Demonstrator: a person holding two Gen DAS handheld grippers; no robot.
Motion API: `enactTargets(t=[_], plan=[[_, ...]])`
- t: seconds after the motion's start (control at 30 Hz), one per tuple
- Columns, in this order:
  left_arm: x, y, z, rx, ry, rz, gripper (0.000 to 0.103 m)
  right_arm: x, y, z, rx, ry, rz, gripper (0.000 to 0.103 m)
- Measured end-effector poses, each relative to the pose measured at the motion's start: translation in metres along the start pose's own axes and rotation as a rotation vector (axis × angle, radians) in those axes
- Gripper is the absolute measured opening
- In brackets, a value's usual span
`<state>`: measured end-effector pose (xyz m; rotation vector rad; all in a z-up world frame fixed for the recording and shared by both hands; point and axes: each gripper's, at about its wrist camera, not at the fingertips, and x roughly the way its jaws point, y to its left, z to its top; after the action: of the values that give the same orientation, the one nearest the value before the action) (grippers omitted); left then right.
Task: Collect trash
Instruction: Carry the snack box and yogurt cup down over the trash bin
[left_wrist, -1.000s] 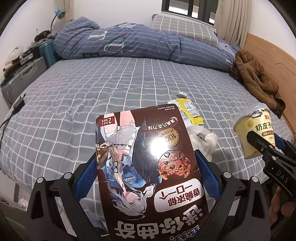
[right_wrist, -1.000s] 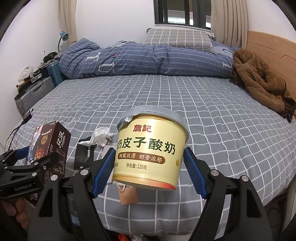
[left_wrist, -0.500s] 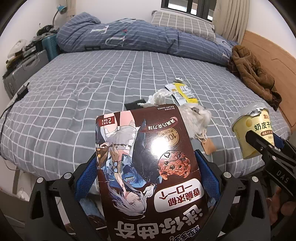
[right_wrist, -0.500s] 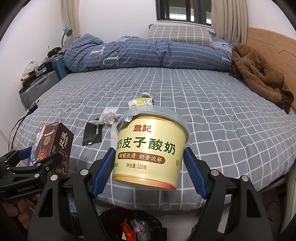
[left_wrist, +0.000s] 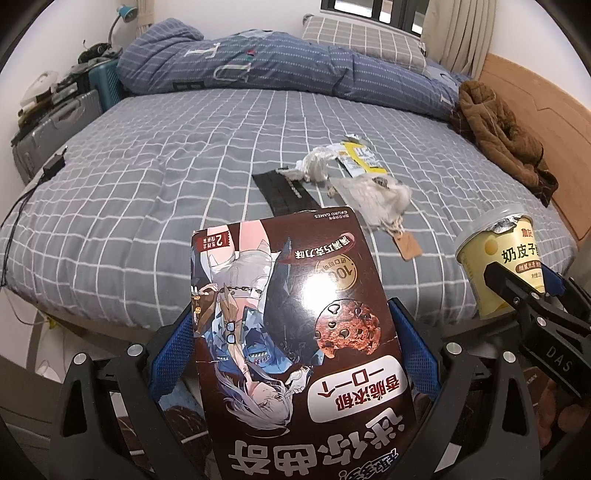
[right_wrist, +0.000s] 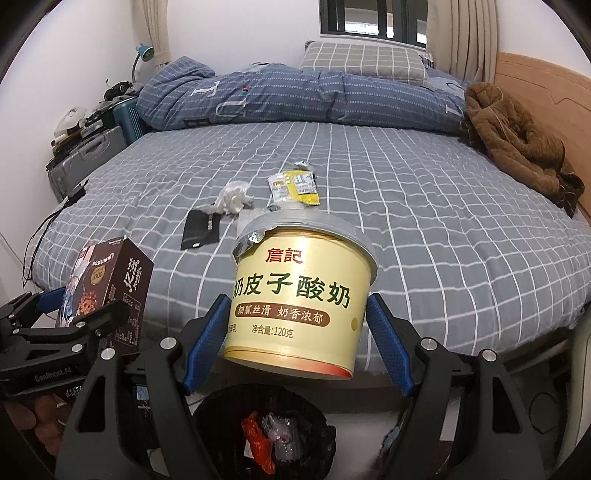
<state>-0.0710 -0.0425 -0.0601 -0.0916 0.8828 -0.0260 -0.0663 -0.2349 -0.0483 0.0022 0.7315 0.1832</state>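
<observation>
A brown cookie box (left_wrist: 291, 332) is clamped between the blue pads of the left gripper (left_wrist: 291, 343), filling the lower centre of the left wrist view. A yellow yogurt cup (right_wrist: 301, 295), its foil lid partly torn, is gripped by the right gripper (right_wrist: 297, 332) at the centre of the right wrist view, above a black trash bin (right_wrist: 266, 432) seen at the bottom edge. More litter is left on the grey checked bed (right_wrist: 424, 221) at mid-frame: a yellow wrapper (right_wrist: 295, 186), a crumpled tissue (right_wrist: 232, 197) and a black packet (right_wrist: 199, 229).
</observation>
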Motion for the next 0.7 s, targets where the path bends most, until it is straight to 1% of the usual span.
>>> enactTargets(t=[0.2, 0.43, 0.7], plan=[[-0.01, 0.002, -0.014, -0.003, 0.009, 0.002, 0.094, -0.009, 0.004, -0.017, 0.001, 0.019, 0.002, 0.072], [-0.014, 0.008, -0.039, -0.018, 0.052, 0.009, 0.094, -0.015, 0.008, -0.036, -0.006, 0.055, 0.001, 0.072], [-0.019, 0.016, -0.066, -0.041, 0.08, 0.001, 0.094, -0.019, 0.013, -0.062, -0.002, 0.104, 0.013, 0.072]])
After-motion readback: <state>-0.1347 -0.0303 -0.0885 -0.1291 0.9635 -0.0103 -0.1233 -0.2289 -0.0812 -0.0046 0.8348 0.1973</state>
